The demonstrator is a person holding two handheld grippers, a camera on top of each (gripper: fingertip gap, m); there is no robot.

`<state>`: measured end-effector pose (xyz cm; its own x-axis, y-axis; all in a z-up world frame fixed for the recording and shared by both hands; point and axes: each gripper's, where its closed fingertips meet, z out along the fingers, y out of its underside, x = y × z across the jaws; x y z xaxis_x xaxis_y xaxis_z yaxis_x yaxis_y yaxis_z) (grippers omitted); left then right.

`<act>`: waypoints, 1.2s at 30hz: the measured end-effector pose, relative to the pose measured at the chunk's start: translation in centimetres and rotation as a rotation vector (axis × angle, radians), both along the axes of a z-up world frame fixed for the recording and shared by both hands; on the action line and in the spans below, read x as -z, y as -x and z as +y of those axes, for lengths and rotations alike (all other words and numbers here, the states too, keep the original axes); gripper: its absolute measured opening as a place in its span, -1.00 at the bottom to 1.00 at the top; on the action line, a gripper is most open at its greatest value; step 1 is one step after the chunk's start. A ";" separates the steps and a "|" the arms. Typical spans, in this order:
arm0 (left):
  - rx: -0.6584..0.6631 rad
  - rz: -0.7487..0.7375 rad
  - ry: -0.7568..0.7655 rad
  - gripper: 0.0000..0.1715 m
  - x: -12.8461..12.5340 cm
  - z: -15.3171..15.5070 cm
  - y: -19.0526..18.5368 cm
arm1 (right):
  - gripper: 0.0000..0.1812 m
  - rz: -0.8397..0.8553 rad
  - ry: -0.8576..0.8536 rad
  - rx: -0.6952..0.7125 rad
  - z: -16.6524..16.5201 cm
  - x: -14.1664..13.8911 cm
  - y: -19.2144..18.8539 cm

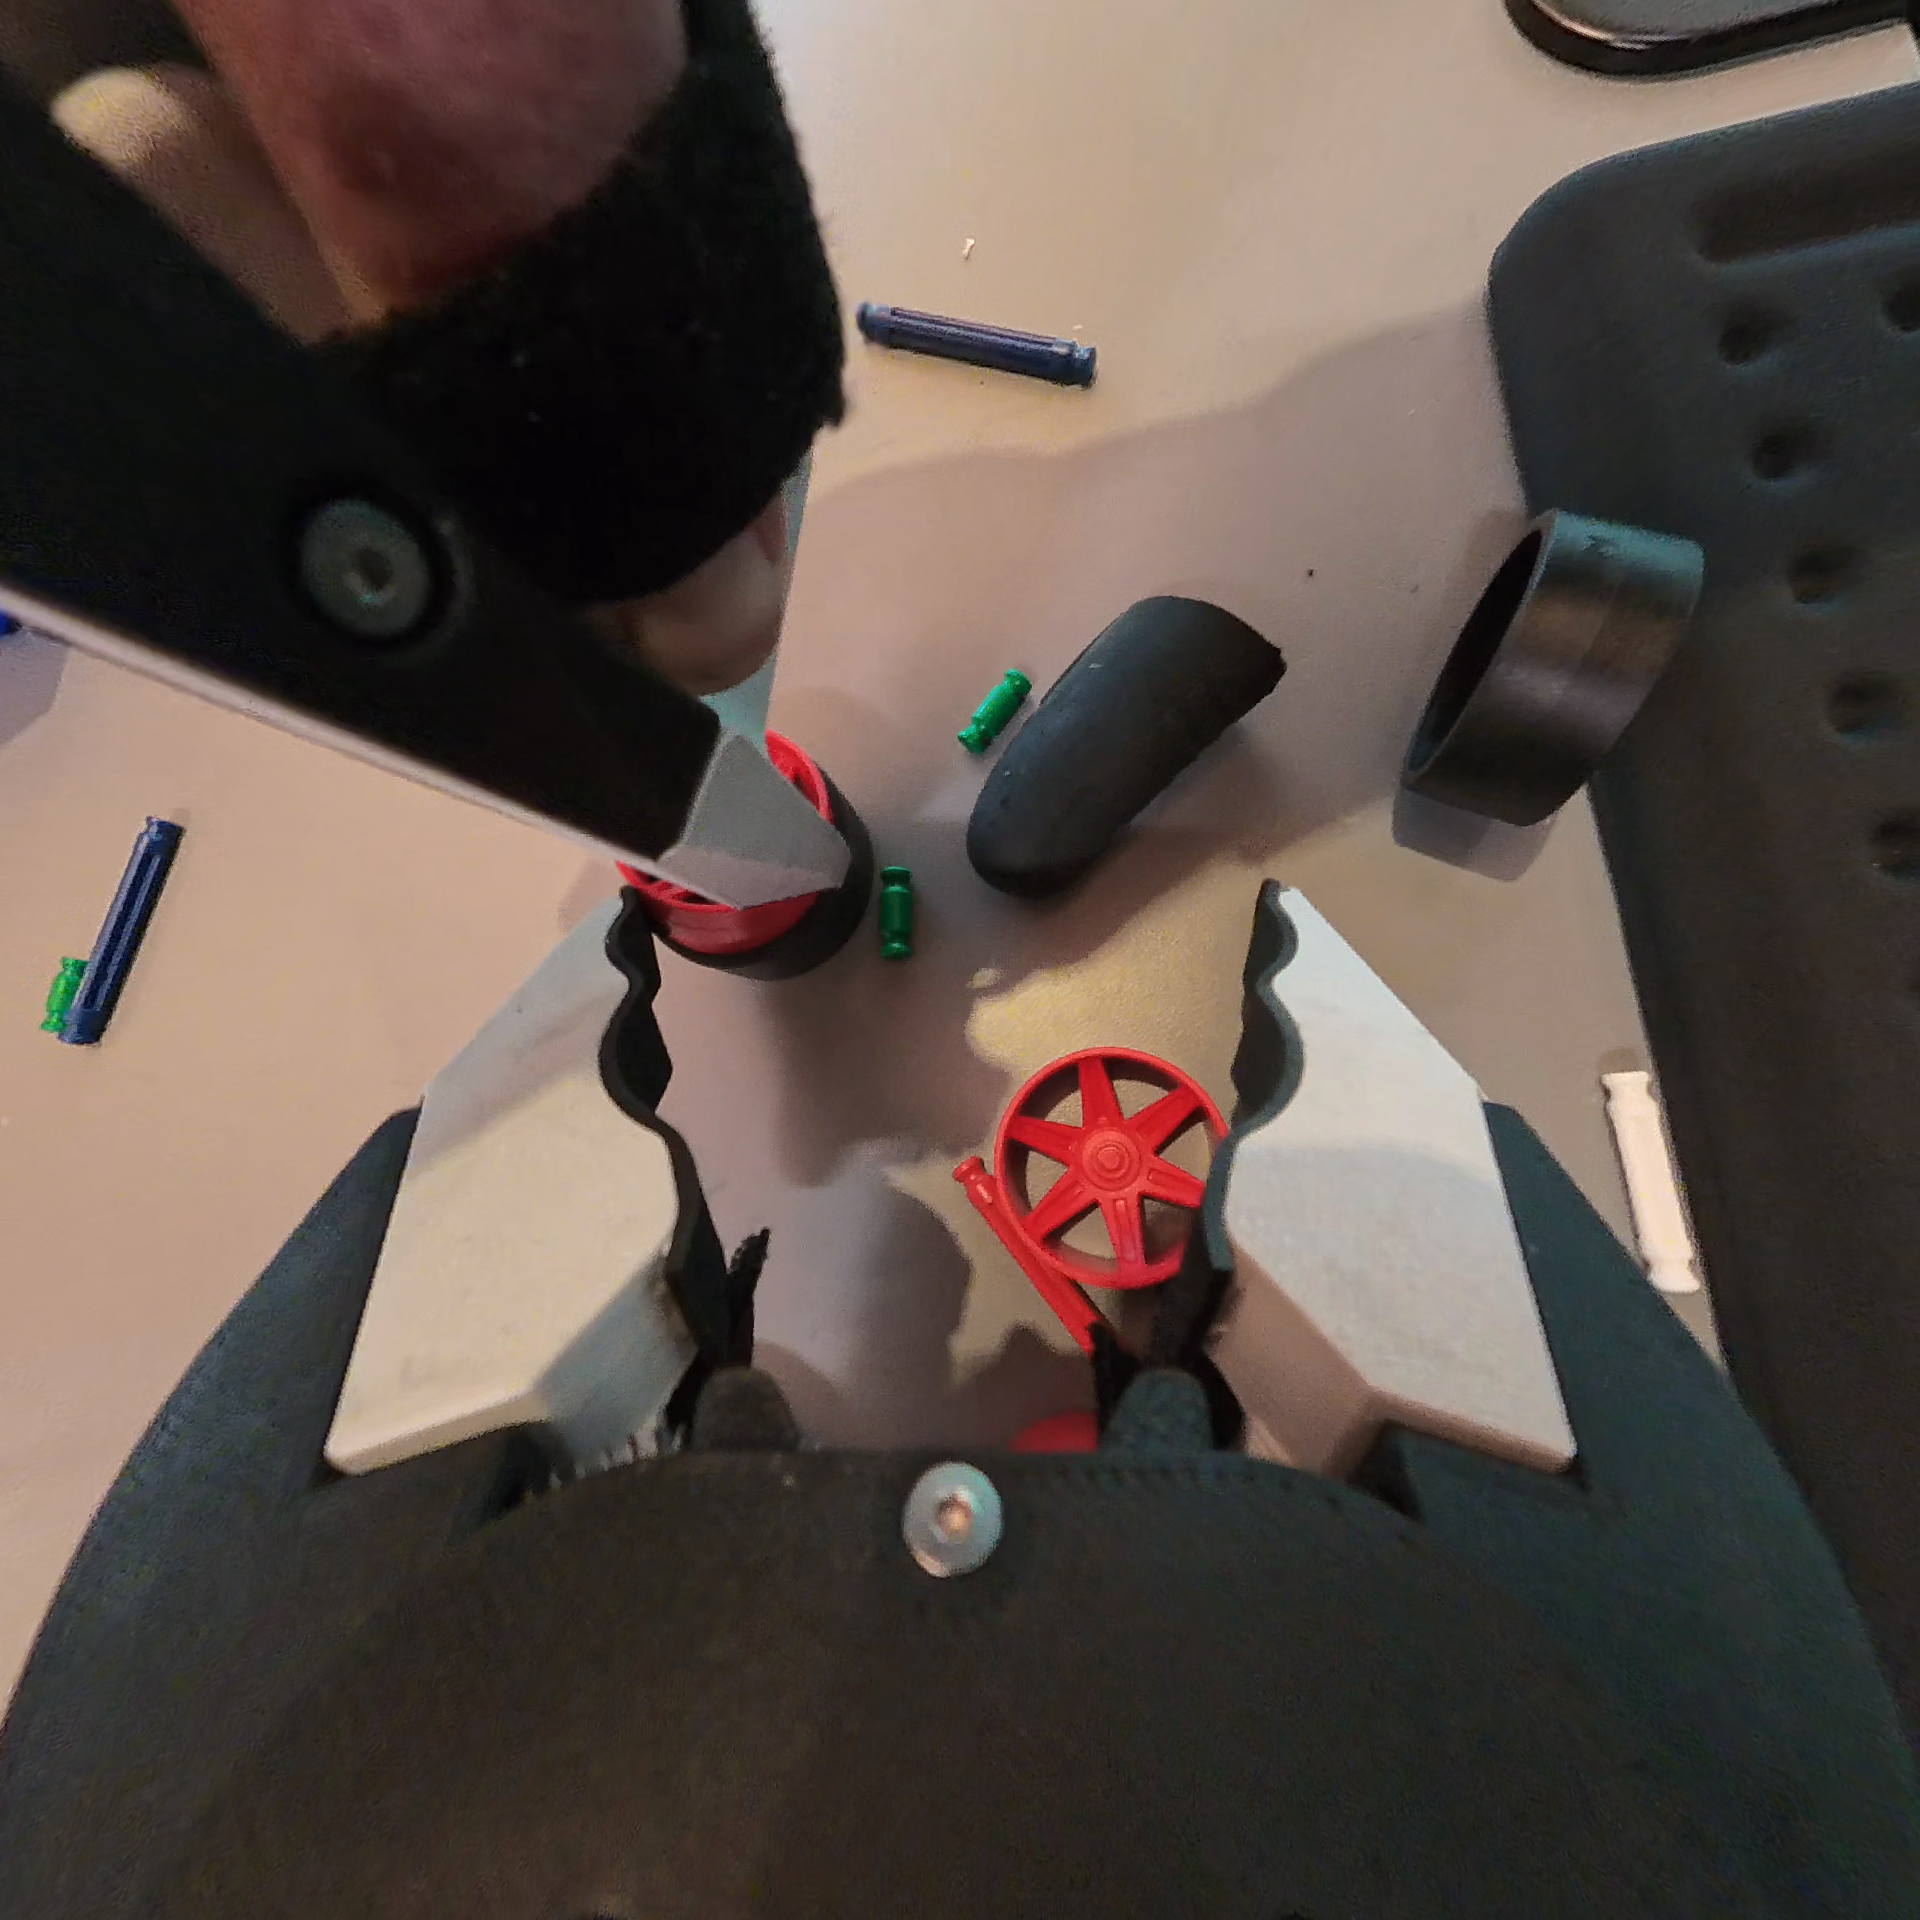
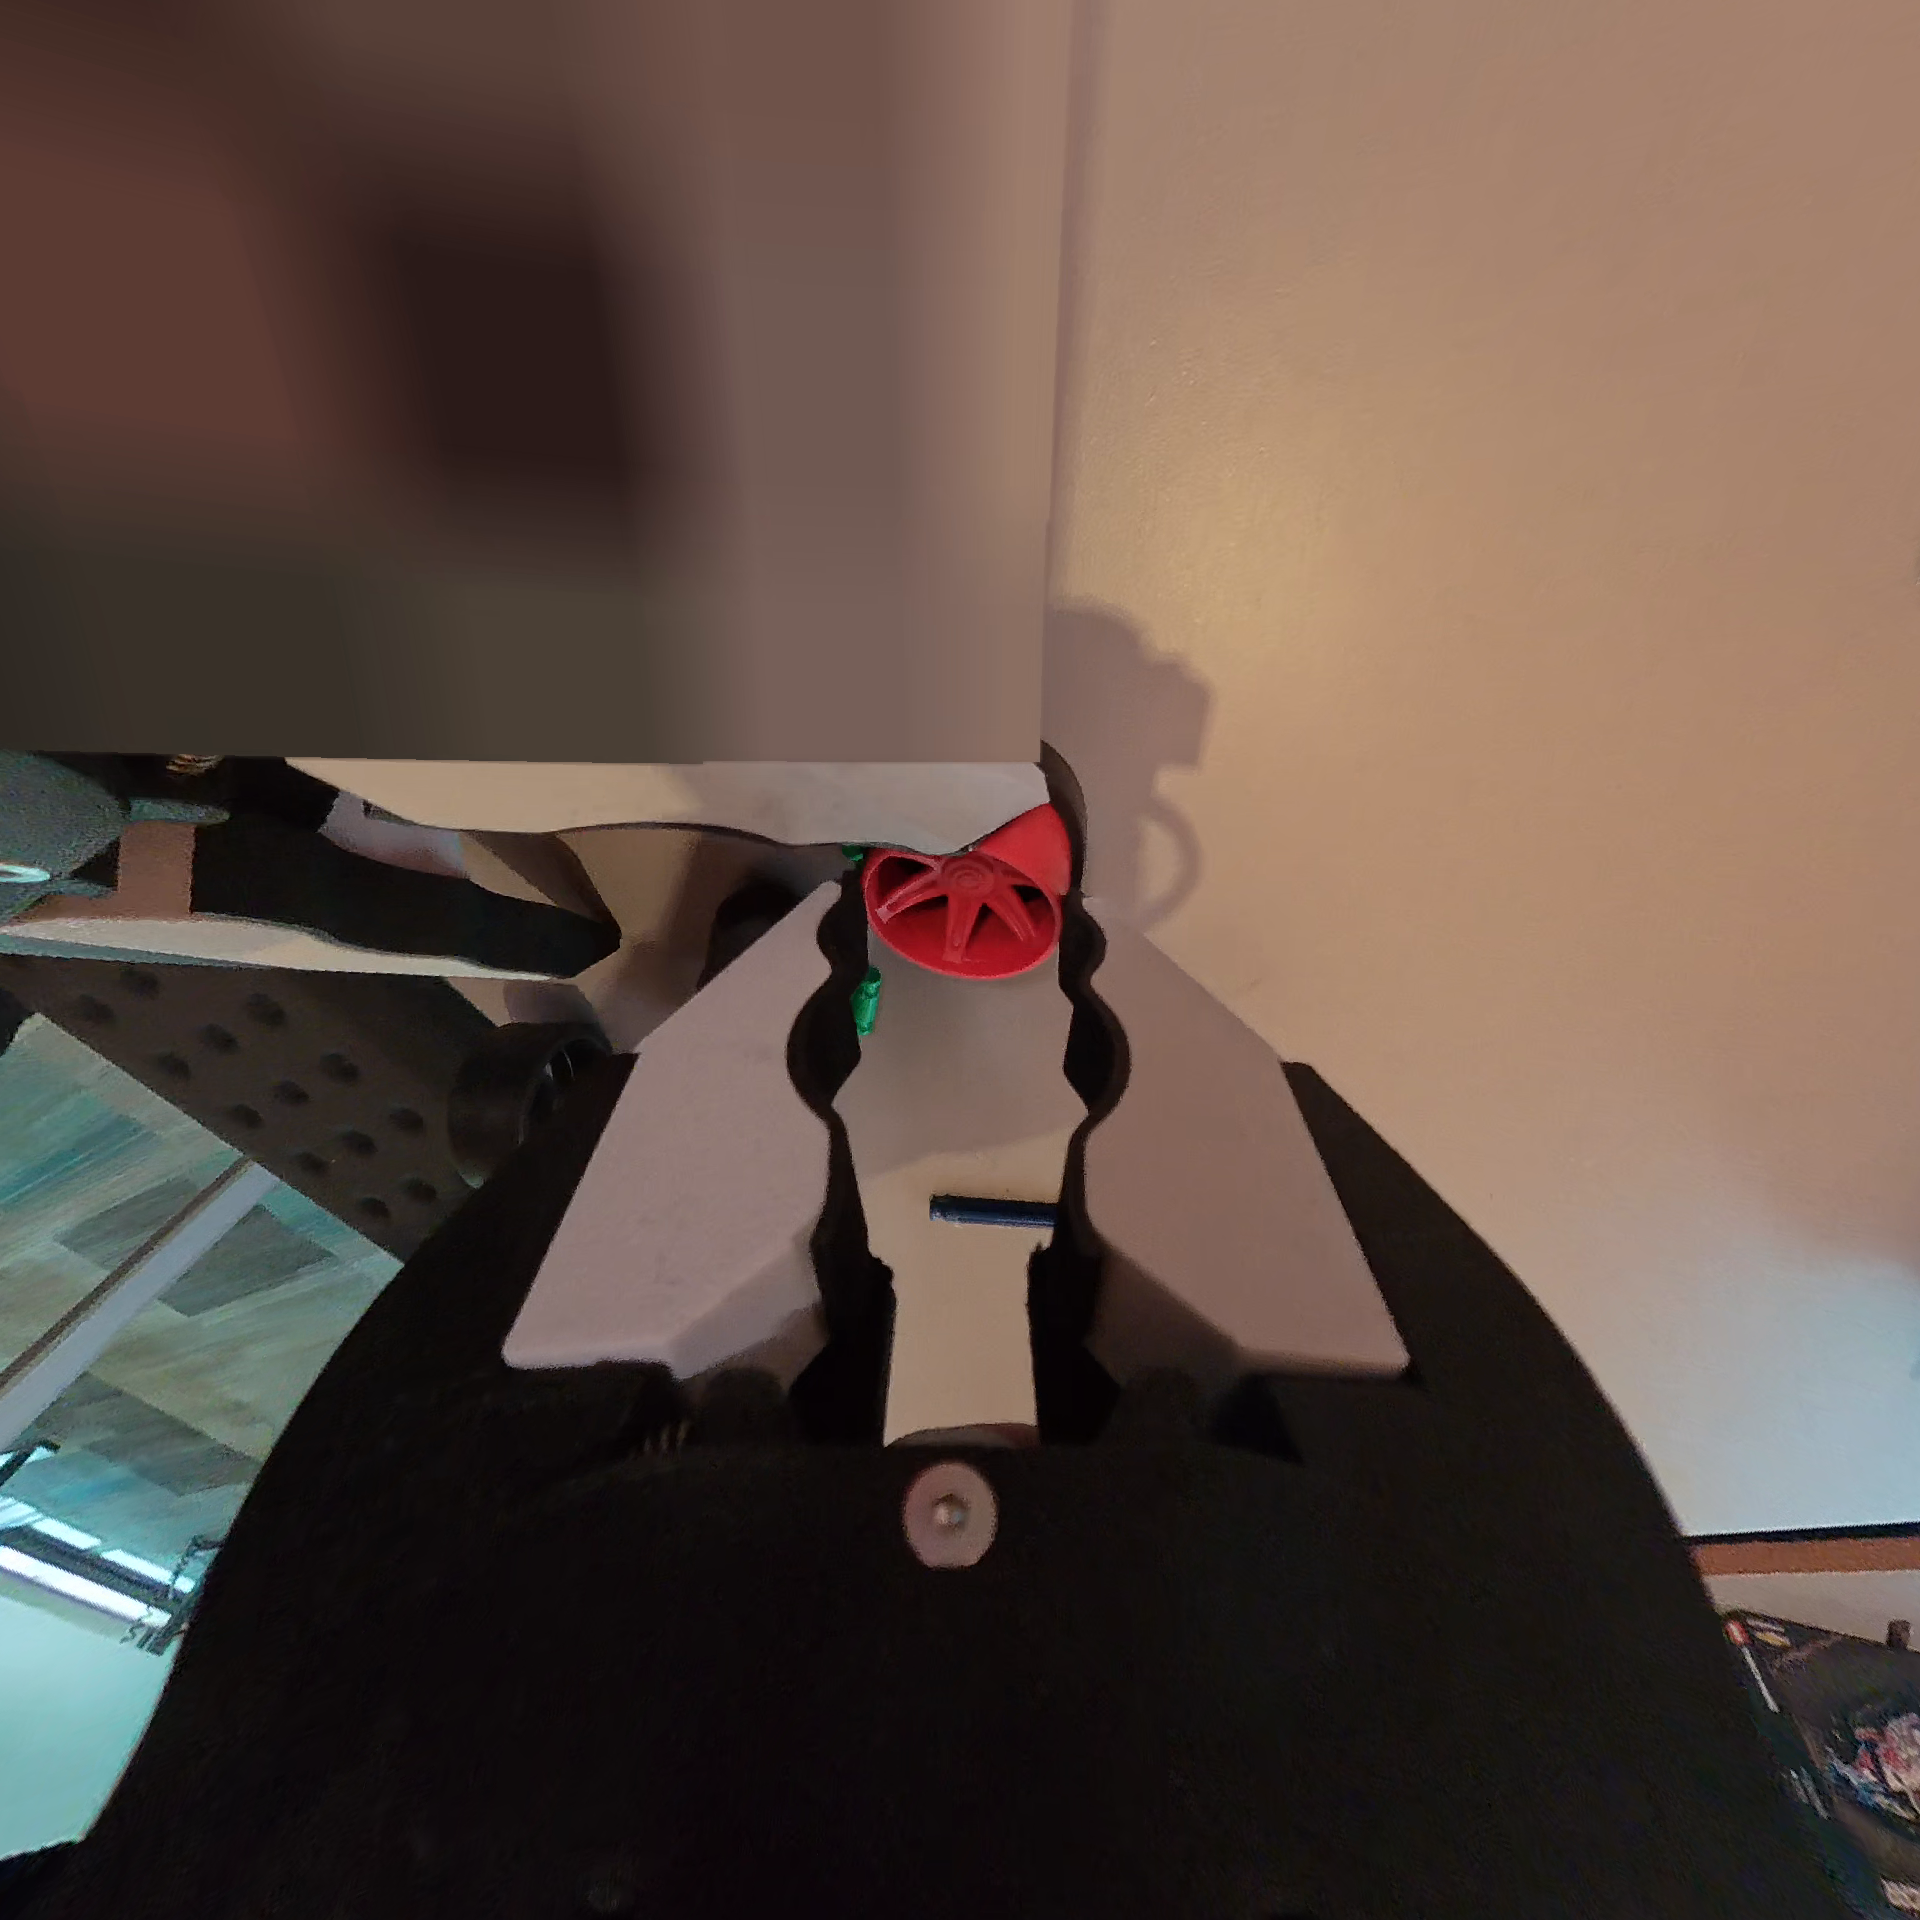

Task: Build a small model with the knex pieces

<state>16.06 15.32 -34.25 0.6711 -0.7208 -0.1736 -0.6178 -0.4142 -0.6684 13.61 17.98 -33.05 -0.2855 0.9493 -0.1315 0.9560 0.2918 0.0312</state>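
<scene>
On the pale table [image 1: 1195, 187], my two grippers work around a red wheel in a black tyre [image 1: 764, 883].
My right gripper [image 2: 961, 914] pinches that wheel by its rim; my left gripper [image 1: 940, 925] is spread wide just beside it, with a loose red hub [image 1: 1112, 1169] nearer and a green pin [image 1: 895, 912] touching nothing beside the tyre.

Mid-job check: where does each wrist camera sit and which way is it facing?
Left wrist view: above the table, looking down; left claw open, a bare rim by one finger.
Right wrist view: low, looking level across the table at a wall; right claw closed on the tyred wheel.
Shared: that wheel, a green pin, and each view catches the other claw.
</scene>
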 end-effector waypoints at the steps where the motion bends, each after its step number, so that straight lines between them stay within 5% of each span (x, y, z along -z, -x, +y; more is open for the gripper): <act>1: -0.005 -0.005 -0.004 0.27 0.0 0.0 -0.1 | -0.64 -0.008 -0.001 -0.006 0.0 0.0 0.0; 10: 0.003 -0.001 -0.005 0.29 0.1 0.0 -0.1 | -0.64 -0.081 0.031 -0.065 0.0 0.0 -0.1; 16: 0.003 -0.021 -0.016 0.30 -0.1 0.2 0.2 | -0.62 -0.085 0.201 -0.010 0.3 -0.5 -0.1; 20: -0.068 -0.137 -0.023 0.11 -1.4 0.1 1.3 | -0.62 0.059 0.311 0.071 -0.2 -1.2 0.6; 25: -0.175 -0.180 -0.023 0.14 -2.0 1.1 3.9 | -0.62 0.280 0.452 0.215 0.2 -3.2 1.1; 30: -0.150 -0.166 -0.002 -0.06 -1.5 1.6 3.9 | -0.62 0.321 0.485 0.190 -0.7 -4.3 1.2; 36: -0.118 -0.316 -0.119 -0.45 -6.0 2.0 3.6 | -0.62 0.505 0.696 0.202 -2.0 -7.7 1.8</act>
